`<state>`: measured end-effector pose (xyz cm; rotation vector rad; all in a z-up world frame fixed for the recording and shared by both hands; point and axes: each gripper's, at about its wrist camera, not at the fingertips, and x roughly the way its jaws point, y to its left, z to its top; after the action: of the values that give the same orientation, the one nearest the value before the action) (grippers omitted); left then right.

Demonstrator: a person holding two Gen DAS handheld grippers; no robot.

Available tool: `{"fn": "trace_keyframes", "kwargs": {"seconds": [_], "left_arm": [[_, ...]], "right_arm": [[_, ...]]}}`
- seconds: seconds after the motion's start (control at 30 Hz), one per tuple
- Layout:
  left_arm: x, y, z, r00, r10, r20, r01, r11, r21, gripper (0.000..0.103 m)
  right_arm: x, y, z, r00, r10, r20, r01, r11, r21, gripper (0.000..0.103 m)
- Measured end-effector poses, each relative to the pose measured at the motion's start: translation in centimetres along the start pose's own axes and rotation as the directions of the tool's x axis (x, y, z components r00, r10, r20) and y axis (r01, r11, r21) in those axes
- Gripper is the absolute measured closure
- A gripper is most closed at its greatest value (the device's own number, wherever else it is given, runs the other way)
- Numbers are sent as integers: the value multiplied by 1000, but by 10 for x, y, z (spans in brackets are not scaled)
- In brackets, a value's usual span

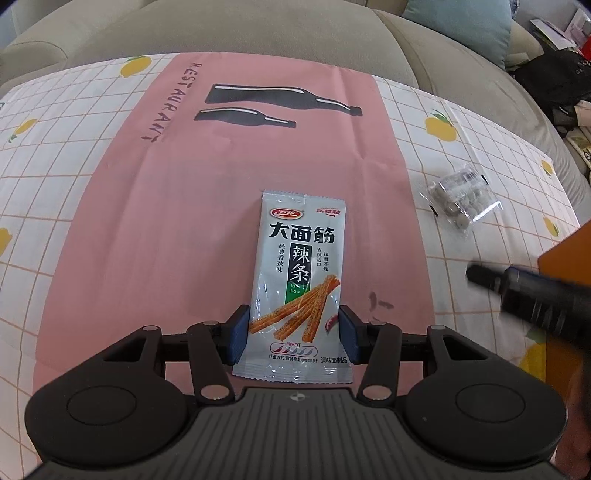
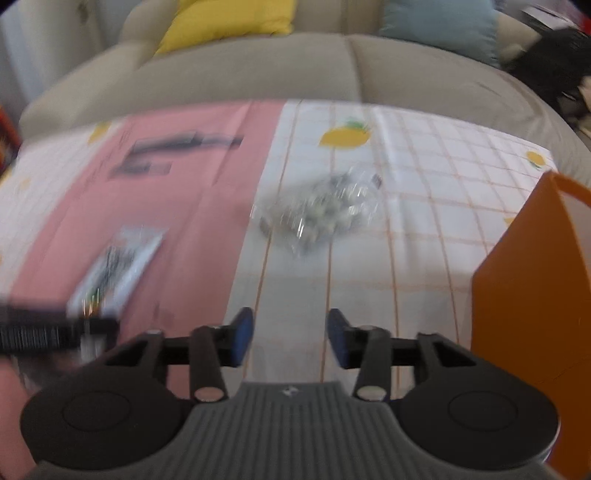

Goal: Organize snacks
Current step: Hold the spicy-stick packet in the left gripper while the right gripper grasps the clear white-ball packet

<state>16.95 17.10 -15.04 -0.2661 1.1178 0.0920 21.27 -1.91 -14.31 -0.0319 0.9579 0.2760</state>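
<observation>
A pale grey spicy-strip snack packet (image 1: 299,280) with orange sticks printed on it sits between the blue pads of my left gripper (image 1: 293,334), which is shut on its long edges over the pink mat (image 1: 166,221). A clear bag of small grey-green snacks (image 1: 461,201) lies to the right on the checked cloth. In the blurred right wrist view, that clear bag (image 2: 321,214) is ahead of my right gripper (image 2: 290,338), which is open with only cloth between its pads. The packet (image 2: 118,266) shows at the left there.
An orange box (image 2: 535,295) stands at the right edge of the table, also visible as the orange box (image 1: 565,258) in the left wrist view. The lemon-print checked tablecloth (image 1: 55,184) covers the table. A beige sofa (image 1: 258,33) with cushions lies beyond the far edge.
</observation>
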Motion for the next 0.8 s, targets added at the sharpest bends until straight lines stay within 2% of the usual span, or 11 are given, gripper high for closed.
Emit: {"fn": "trace_keyframes", "kwargs": {"seconds": [0.03, 0.13, 0.2, 0.3, 0.4, 0.5, 0.6, 0.67, 0.8], "left_arm": [[1, 1, 2, 1000, 2, 1, -2, 1000, -1, 46], [5, 4, 11, 1000, 3, 3, -3, 1000, -4, 46], [7, 5, 15, 1000, 3, 6, -3, 1000, 0, 46], [10, 6, 21, 1000, 0, 13, 0, 1000, 0, 46], [12, 8, 24, 1000, -4, 17, 4, 1000, -7, 46], [13, 9, 26, 1000, -9, 19, 9, 1000, -15, 46], [12, 9, 27, 1000, -13, 19, 13, 1000, -20, 46], [12, 9, 26, 1000, -13, 21, 14, 1000, -18, 46], [10, 8, 23, 1000, -12, 15, 12, 1000, -12, 46]], "right_arm": [[4, -2, 8, 1000, -15, 4, 15, 999, 44, 36], [19, -11, 29, 999, -43, 11, 40, 978, 207, 27], [32, -16, 41, 998, -67, -19, 69, 951, 303, 18], [50, -23, 53, 987, -149, -54, 158, 892, 423, 18], [65, -25, 63, 978, -196, -73, 206, 847, 490, 18], [79, -18, 70, 966, -246, -82, 255, 844, 472, 18], [89, -6, 75, 957, -278, -78, 286, 876, 389, 17], [92, 3, 74, 953, -291, -80, 302, 907, 293, 18], [86, 10, 63, 969, -243, -43, 247, 955, 164, 26]]}}
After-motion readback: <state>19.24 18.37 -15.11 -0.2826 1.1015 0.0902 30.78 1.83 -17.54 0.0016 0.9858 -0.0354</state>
